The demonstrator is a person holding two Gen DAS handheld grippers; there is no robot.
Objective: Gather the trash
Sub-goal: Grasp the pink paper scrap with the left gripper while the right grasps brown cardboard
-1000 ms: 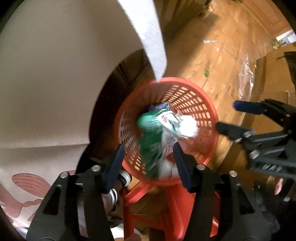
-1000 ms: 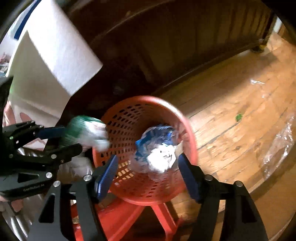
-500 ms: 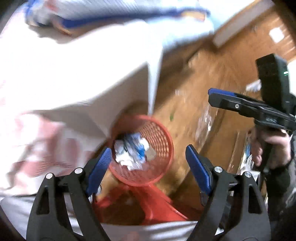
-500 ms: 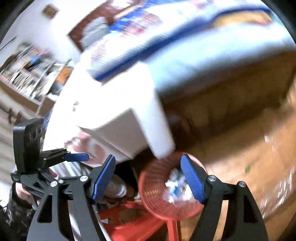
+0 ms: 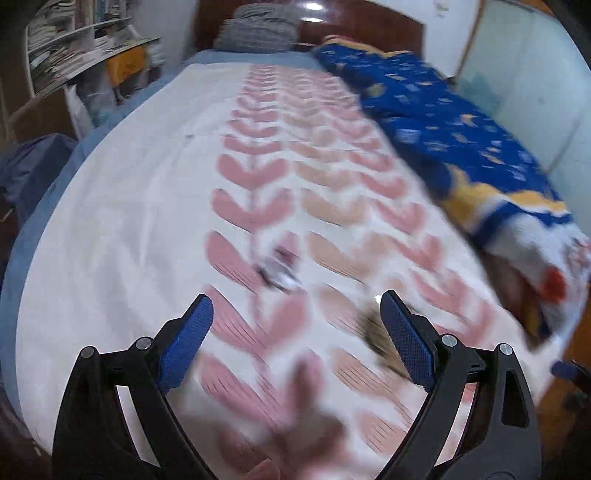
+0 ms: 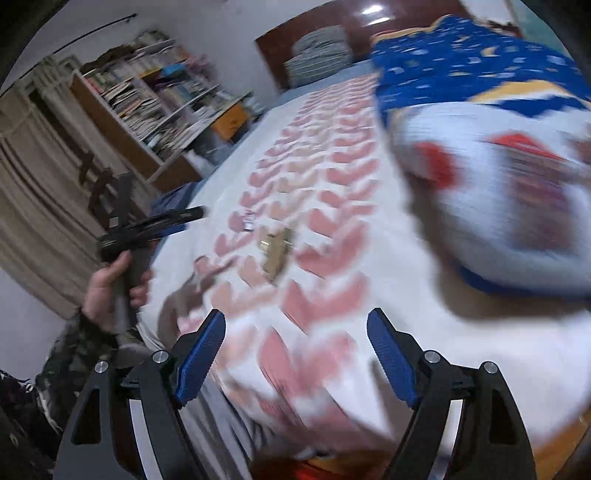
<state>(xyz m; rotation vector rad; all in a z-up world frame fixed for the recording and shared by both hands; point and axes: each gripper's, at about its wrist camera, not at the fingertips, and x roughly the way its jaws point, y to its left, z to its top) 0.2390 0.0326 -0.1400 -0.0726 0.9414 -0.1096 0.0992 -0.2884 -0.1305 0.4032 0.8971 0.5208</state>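
Note:
Both views are blurred by motion. My left gripper is open and empty above the bed. A small crumpled silver wrapper lies on the sheet ahead of it. A brownish piece of trash lies by the right finger. My right gripper is open and empty over the bed's near edge. It sees the brown piece and the small wrapper farther up the sheet. The left gripper shows there too, held in a hand at the left. The red basket is out of view.
The bed has a white sheet with pink leaf print. A blue patterned blanket is bunched along its right side. Pillows lie at the headboard. Bookshelves stand left of the bed.
Both grippers swung up from the red basket to face the bed. The left one let its green and white trash drop into the basket.

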